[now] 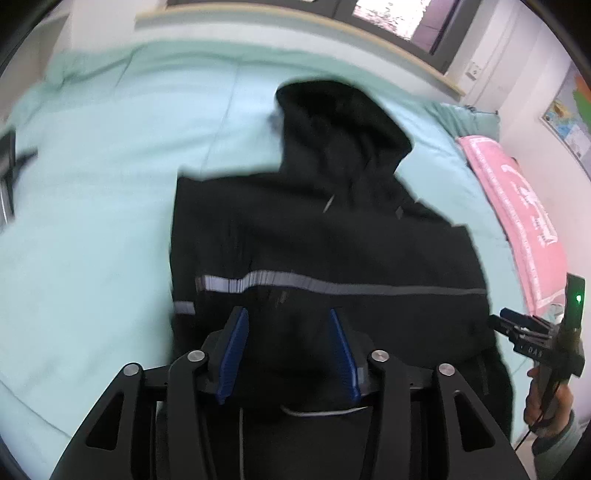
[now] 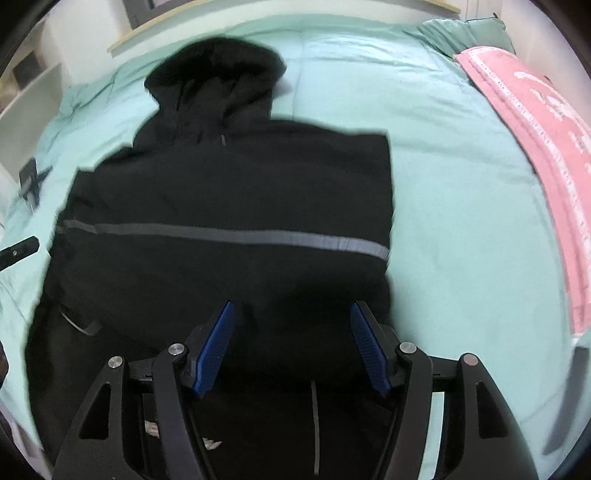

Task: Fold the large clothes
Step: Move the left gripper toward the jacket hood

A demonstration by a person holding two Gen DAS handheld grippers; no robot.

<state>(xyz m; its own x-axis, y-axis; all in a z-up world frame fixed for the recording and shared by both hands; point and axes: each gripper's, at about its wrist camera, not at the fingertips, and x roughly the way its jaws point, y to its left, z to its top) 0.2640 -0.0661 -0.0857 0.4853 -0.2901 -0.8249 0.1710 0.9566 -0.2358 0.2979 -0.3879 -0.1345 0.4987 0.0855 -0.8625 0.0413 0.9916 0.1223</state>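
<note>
A black hooded jacket [image 1: 332, 240] with a grey reflective stripe lies flat on the mint green bed [image 1: 103, 192], hood pointing away. Its sides look folded inward. My left gripper [image 1: 288, 321] is open and empty, hovering over the jacket's lower part. In the right wrist view the same jacket [image 2: 236, 192] fills the centre. My right gripper [image 2: 291, 314] is open and empty above the jacket's lower part, below the stripe. The right gripper also shows in the left wrist view [image 1: 517, 325] at the jacket's right edge, held by a hand.
A pink towel [image 2: 535, 129] lies along the right side of the bed [image 2: 461, 221], also seen in the left wrist view [image 1: 517, 214]. A green pillow [image 2: 465, 29] sits at the far right corner. A dark object [image 2: 33, 181] lies at the bed's left edge. Wall and window stand behind.
</note>
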